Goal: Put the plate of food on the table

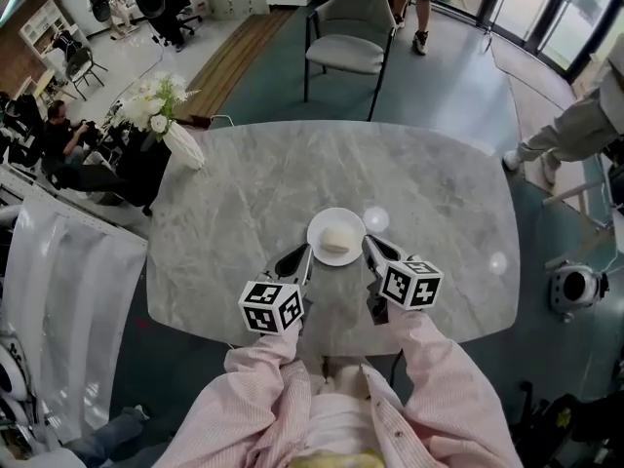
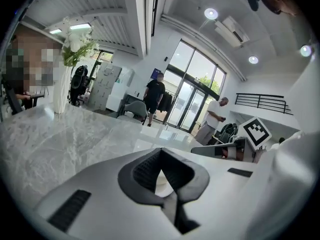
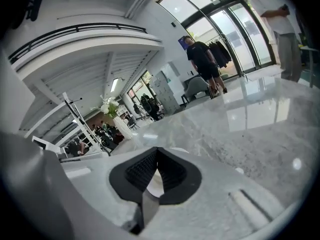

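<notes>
Left claw (image 1: 304, 253) and right claw (image 1: 370, 246), closed empty, flank the plate (image 1: 322, 224) on the table (image 1: 244, 203), bare marble beyond.

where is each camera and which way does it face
Head view: on the head, facing steeply down at table and plate; left gripper, right gripper, sleeves show.
Left gripper view: on that gripper, low over the table, facing the doors; its shut jaws, right gripper's cube show.
Right gripper view: on that gripper, low, facing the vase; its shut jaws show.
Shared: all see table and vase.
</notes>
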### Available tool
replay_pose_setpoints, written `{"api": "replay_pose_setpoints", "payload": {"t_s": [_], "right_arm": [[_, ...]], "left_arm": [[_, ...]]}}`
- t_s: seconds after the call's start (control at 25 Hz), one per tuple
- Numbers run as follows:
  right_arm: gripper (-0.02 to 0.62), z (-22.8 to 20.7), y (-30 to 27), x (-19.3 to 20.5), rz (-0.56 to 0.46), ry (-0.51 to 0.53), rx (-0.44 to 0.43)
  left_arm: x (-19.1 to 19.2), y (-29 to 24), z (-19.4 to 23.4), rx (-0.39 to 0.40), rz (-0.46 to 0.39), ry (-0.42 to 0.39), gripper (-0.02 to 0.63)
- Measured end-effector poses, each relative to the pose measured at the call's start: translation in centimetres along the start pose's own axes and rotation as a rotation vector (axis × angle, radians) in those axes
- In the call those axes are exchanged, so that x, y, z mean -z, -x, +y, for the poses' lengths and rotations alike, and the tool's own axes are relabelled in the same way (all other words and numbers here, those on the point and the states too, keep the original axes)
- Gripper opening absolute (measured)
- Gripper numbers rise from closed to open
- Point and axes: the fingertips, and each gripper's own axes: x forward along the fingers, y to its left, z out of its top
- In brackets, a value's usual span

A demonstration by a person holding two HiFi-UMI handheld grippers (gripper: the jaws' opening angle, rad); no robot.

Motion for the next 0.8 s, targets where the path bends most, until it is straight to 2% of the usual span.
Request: {"api": "replay_pose_setpoints", "payload": {"t_s": [0.32,0.8], "right_arm": [[0.005,3.2,3.4,-3.2,-0.094,0.179,-0.085],[0.005,6.0,7.2,-7.6,-0.274,0.25,-0.137]], "left_arm": [[-3.4,2.5,-1.8,0.034,-0.067,-0.113,-0.002],[-7.0,5.6,-2.3,0.02,-0.171,-0.2,-0.002]]}}
